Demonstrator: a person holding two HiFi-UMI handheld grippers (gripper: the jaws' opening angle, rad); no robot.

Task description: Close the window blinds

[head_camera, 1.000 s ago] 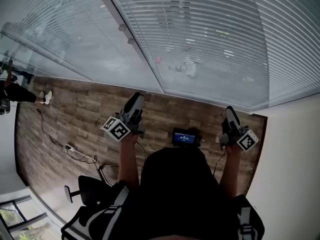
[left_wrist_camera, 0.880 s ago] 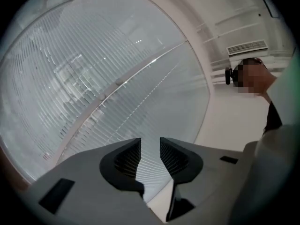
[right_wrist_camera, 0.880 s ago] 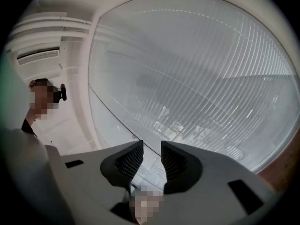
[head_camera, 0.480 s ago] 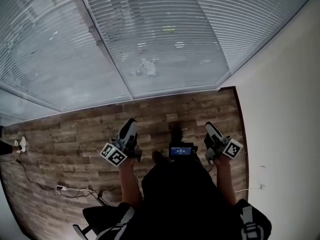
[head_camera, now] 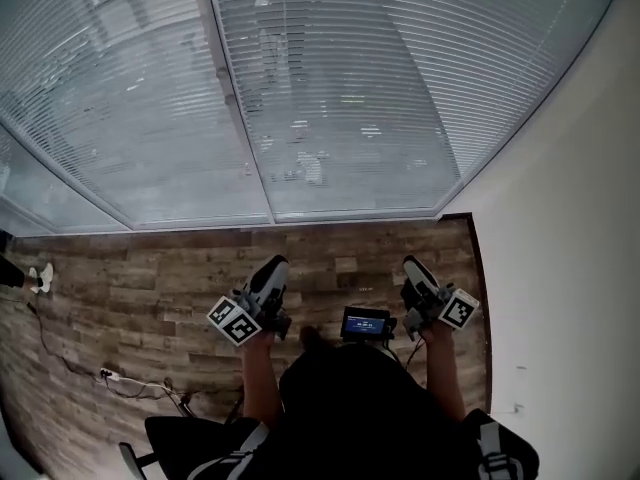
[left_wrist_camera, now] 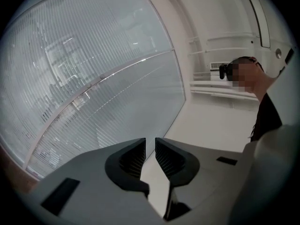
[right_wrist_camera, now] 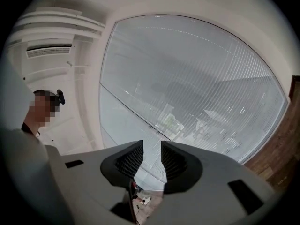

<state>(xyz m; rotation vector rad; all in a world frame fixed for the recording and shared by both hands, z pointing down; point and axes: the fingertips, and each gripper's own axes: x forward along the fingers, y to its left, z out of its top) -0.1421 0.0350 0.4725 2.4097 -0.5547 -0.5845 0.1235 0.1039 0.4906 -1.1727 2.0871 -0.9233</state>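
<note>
So, the view has swung since a second ago: the white wall [head_camera: 560,268] at right now fills much more of the head view, and the window post [head_camera: 232,98] sits left of centre. That means the person has shifted toward the right-hand corner of the window. The left gripper [head_camera: 272,270] has just been narrowing its jaws. In its own view they stand a slim gap apart with nothing between them, so it is released. The right gripper [head_camera: 414,272] likewise shows a small gap and holds nothing. Both are held in front of the body, seen against the wood floor [head_camera: 150,268], well apart from the blinds [head_camera: 350,98]. The blinds hang down over the glass ahead, slats tilted open enough that outside shapes show through. The task looks not yet started; I can't make out a wand or cord at this size. A cable [head_camera: 60,363] trails on the floor at left, and a small screen [head_camera: 366,323] sits at the person's chest.
</note>
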